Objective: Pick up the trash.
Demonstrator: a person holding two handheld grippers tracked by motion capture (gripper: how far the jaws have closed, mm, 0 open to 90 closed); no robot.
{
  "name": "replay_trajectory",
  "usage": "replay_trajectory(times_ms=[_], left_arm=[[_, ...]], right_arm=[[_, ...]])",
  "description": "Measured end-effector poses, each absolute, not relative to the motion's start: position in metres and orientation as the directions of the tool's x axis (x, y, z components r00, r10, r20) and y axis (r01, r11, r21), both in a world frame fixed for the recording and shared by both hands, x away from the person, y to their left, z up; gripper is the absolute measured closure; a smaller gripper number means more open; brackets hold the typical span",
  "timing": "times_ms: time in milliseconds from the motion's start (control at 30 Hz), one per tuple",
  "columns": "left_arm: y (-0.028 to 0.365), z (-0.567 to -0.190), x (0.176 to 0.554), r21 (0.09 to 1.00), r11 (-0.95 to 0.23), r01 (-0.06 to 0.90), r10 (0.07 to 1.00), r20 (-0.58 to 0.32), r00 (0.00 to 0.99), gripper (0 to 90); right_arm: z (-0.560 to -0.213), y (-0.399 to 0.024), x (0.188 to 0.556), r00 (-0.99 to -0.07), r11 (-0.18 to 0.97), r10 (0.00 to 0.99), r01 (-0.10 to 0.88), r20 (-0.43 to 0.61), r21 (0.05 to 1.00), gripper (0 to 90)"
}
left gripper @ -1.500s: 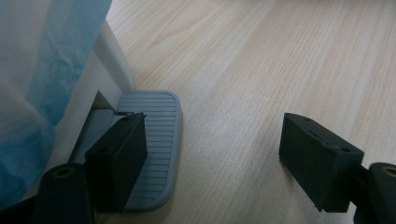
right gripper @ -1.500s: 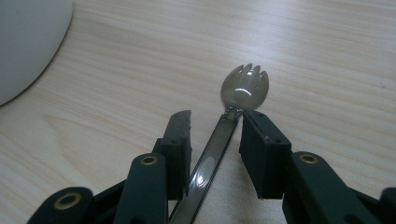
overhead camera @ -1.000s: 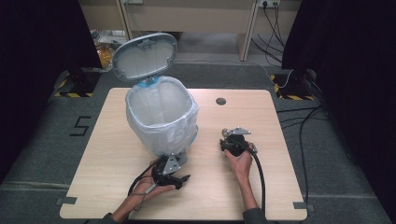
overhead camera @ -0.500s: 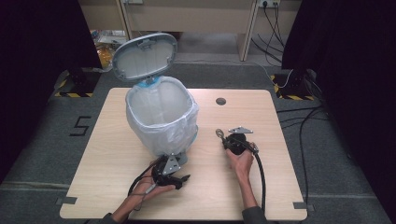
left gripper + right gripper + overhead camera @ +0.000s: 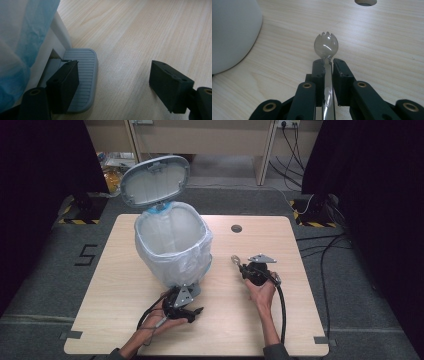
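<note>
The right claw point(image 5: 327, 65) has just been closing and now grips the handle of a clear plastic spork point(image 5: 326, 46) between its pads, with the toothed bowl sticking out ahead of the jaws. In the high view the right claw point(image 5: 239, 265) sits at the right of the bench point(image 5: 280, 320), the spork point(image 5: 234, 260) at its tip pointing toward the bin, low over the wood; whether the spork is lifted clear of the surface cannot be told.

The left claw point(image 5: 113, 82) stands wide, holding nothing. One of its jaws rests on the ribbed grey pedal point(image 5: 83, 72) at the foot of the pedal bin point(image 5: 172, 247), the other hangs over bare bench beside it. In the high view the left claw point(image 5: 187, 306) lies just in front of the bin's base. The bin's lid point(image 5: 156, 181) stands raised, and a pale blue liner bag point(image 5: 197, 262) drapes over the rim, its mouth open upward.

The step in hand looks like the pick-up of the spork, with the grip made. The next move likely calls for raising the spork above the rim, carrying it over the open mouth, and parting the jaws there, while the left claw holds the pedal down so the lid does not drop.
</note>
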State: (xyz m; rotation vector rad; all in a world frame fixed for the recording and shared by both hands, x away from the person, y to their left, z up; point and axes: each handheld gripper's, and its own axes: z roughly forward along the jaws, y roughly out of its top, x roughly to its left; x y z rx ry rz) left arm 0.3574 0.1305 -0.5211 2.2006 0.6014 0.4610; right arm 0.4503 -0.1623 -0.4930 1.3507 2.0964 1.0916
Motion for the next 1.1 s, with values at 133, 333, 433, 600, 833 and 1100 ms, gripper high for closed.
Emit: replay_trajectory(times_ms=[133,333,433,600,833,1100], left_arm=[[0.131,-0.521,0.357,0.774,-0.574,0.268,0.556,0.128,0.821,23.3],[0.131,-0.521,0.357,0.774,-0.574,0.268,0.555,0.127,0.822,23.3],[0.131,-0.521,0.358,0.775,-0.573,0.268,0.557,0.128,0.821,23.4],[0.131,-0.521,0.358,0.775,-0.573,0.268,0.556,0.127,0.822,23.4],[0.131,-0.521,0.358,0.774,-0.574,0.267,0.555,0.128,0.822,23.5],[0.131,-0.521,0.358,0.777,-0.572,0.263,0.555,0.130,0.822,23.6]], right_arm=[[-0.486,-0.164,0.447,-0.450,0.211,0.890,0.548,0.072,0.810,79.8],[-0.474,-0.169,0.441,-0.455,0.191,0.886,0.530,0.087,0.826,79.8],[-0.471,-0.171,0.439,-0.456,0.182,0.885,0.527,0.096,0.830,79.8],[-0.452,-0.171,0.433,-0.474,0.193,0.878,0.483,0.070,0.854,79.8],[-0.430,-0.168,0.426,-0.493,0.200,0.868,0.447,0.054,0.872,79.8],[-0.401,-0.166,0.418,-0.523,0.211,0.852,0.401,0.034,0.892,79.8]])
